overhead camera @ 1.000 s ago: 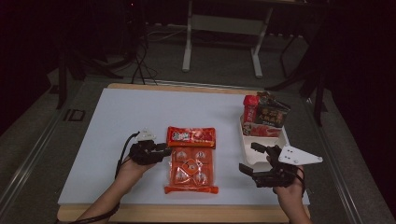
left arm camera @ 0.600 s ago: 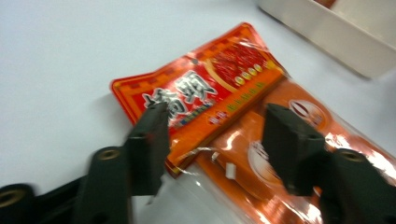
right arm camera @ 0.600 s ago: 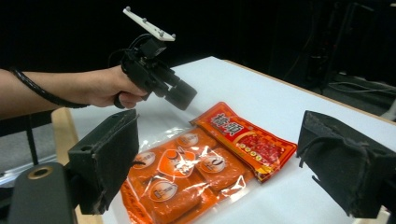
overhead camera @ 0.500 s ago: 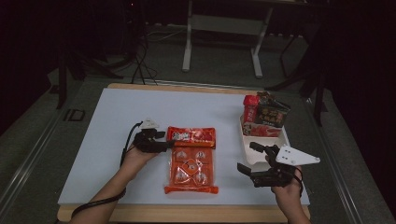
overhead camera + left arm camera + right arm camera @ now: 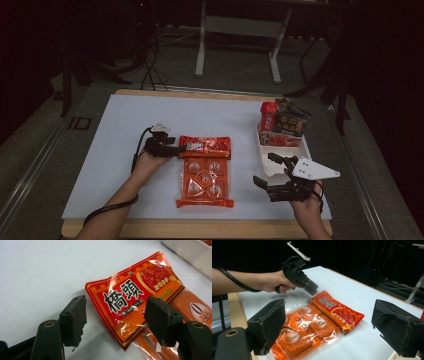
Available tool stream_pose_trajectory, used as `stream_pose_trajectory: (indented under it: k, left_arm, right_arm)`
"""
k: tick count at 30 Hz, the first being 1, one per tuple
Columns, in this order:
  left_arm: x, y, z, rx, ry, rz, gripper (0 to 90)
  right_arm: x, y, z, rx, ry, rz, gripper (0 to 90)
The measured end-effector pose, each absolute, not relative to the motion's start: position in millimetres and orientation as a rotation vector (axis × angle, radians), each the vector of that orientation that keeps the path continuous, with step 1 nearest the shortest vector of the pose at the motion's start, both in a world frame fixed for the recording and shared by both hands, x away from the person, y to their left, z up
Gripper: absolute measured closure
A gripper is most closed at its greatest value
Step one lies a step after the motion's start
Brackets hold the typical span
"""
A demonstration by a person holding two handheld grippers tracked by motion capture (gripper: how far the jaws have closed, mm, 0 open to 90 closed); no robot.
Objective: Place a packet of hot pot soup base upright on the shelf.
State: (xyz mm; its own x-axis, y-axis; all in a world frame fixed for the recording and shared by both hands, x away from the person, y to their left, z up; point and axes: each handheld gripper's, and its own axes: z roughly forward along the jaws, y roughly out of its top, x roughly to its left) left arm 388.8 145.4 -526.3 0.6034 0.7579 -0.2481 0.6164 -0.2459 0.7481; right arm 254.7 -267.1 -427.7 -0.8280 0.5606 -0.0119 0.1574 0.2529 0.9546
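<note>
Lying flat near the middle of the white worktop [image 5: 110, 150], the orange multi-pack pouch [image 5: 204, 182] runs its long axis toward the person, and the red snack packet [image 5: 206, 146] lies crosswise over its far end, long axis left-right. Left tool [image 5: 176, 148] is at the packet's left short end, clearly the nearer one; right tool [image 5: 267, 172] sits well apart to the right, beside the white tray [image 5: 267, 165] of snacks. In the left gripper view the packet corner [image 5: 120, 322] sits between the jaws, which have just been opening and stand apart, pads not pressing. Right tool [image 5: 327, 325] jaws are spread wide too, nothing between them. Next grab looks like a straight close on that left edge
</note>
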Motion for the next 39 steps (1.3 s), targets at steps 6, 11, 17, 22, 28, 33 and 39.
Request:
stream_pose_trajectory:
  k: [6, 11, 17, 22, 28, 33, 39]
  left_arm:
    - [392.6, 142.0, -532.2, 1.97, 1.085, 0.189, 34.6]
    - [396.5, 137.6, -535.7, 1.99, 1.091, 0.175, 35.6]
    - [404.6, 140.4, -542.3, 1.991, 1.135, 0.168, 40.0]
    - [408.1, 141.3, -544.7, 1.984, 1.139, 0.145, 43.7]
    - [411.4, 139.9, -545.6, 1.987, 1.108, 0.092, 55.2]
    - [412.3, 134.3, -545.5, 2.002, 1.095, 0.072, 61.9]
    - [411.7, 125.8, -543.0, 2.05, 1.077, 0.08, 67.3]
  right_arm:
    - [254.3, -266.2, -427.2, 0.664, 2.188, 1.604, 11.7]
    - [254.1, -264.1, -427.4, 0.66, 2.205, 1.597, 11.8]
    - [253.2, -264.4, -427.5, 0.652, 2.21, 1.593, 11.9]
    - [253.9, -265.2, -428.1, 0.657, 2.219, 1.596, 12.1]
    - [253.3, -263.9, -428.0, 0.648, 2.228, 1.592, 12.1]
    - [253.5, -263.9, -428.4, 0.647, 2.23, 1.591, 12.1]
    - [253.8, -263.9, -428.9, 0.651, 2.235, 1.594, 12.1]
